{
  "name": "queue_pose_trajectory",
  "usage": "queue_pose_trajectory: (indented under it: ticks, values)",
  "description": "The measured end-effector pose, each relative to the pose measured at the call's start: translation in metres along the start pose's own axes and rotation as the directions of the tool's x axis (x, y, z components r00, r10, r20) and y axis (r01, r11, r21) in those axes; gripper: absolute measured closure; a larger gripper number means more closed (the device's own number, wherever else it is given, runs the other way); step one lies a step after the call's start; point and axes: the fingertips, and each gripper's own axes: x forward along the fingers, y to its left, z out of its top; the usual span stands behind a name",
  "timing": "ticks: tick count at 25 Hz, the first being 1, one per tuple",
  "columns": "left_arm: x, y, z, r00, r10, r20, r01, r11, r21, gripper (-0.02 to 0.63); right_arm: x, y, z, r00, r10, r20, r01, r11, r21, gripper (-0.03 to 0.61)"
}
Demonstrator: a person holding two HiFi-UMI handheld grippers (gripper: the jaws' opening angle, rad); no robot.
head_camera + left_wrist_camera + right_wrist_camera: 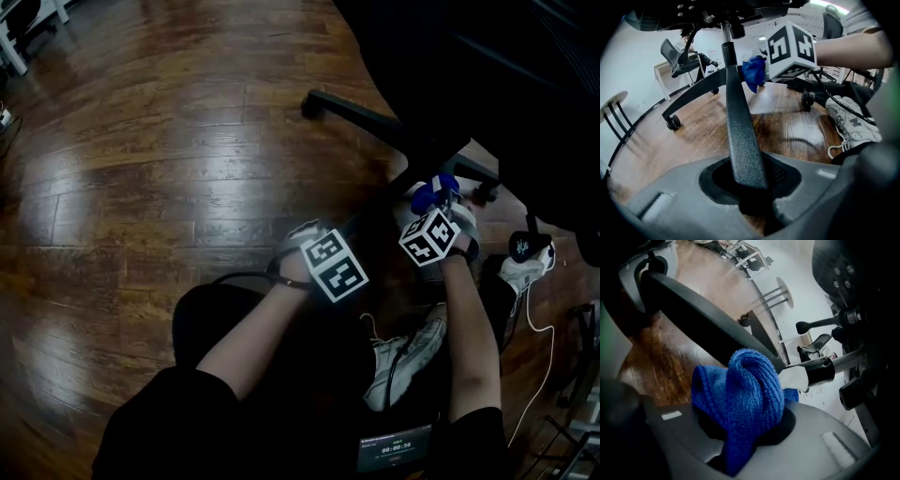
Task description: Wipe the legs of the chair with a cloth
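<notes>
Between the right gripper (pixel 740 439) jaws: blue cloth (pixel 740 397), bunched and clamped, with the wad sticking out past the tips. The wad sits at the hub end of the chair leg (pixel 693 310), close to the centre column (pixel 726 51). It looks like it's touching the leg's side, but no view confirms that.

Left gripper (pixel 750 190): jaws closed round the same leg, further out toward its free end. The leg runs straight from the jaw gap up to the hub. My read is that it's a brace so the base can't roll or spin.

Head view: both grippers are low over the wood floor (pixel 141 187), and a shoe (pixel 408 361) is beside the base. The other legs fan out; one ends in a caster (pixel 672 123).

Step, as I judge it: a wipe pass on this leg, with the cloth at the hub end. Can't tell how many legs are already done.

Next move:
- Drag the cloth along the leg toward the left gripper, pressing on the top and side faces.
- Stop short of the left jaws.
- Re-grip with the left elsewhere to reach the covered patch.
- Move on to the next leg.
</notes>
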Motion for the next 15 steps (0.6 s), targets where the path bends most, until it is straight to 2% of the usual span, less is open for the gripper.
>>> queue_pose_trajectory:
  ticks: [3, 5, 11, 15]
  values:
    - [0.000, 0.001, -0.001, 1.000, -0.003, 0.003, 0.003, 1.000, 0.004, 0.503, 0.000, 0.000, 0.006, 1.000, 0.001, 0.004, -0.001, 0.999, -0.044, 0.499]
    - [0.000, 0.001, -0.001, 1.000, -0.003, 0.004, 0.003, 1.000, 0.005, 0.503, -0.007, 0.009, -0.003, 1.000, 0.021, 0.009, -0.021, 0.997, -0.072, 0.499]
    - [0.001, 0.002, -0.003, 1.000, 0.014, 0.004, -0.014, 1.000, 0.006, 0.503, -0.047, 0.059, -0.071, 0.992, 0.122, -0.041, -0.124, 0.990, -0.061, 0.499]
    - [0.001, 0.003, -0.003, 1.000, 0.023, 0.003, -0.023, 1.000, 0.004, 0.503, -0.075, 0.089, -0.117, 0.980, 0.192, -0.057, -0.192, 0.981, 0.016, 0.499]
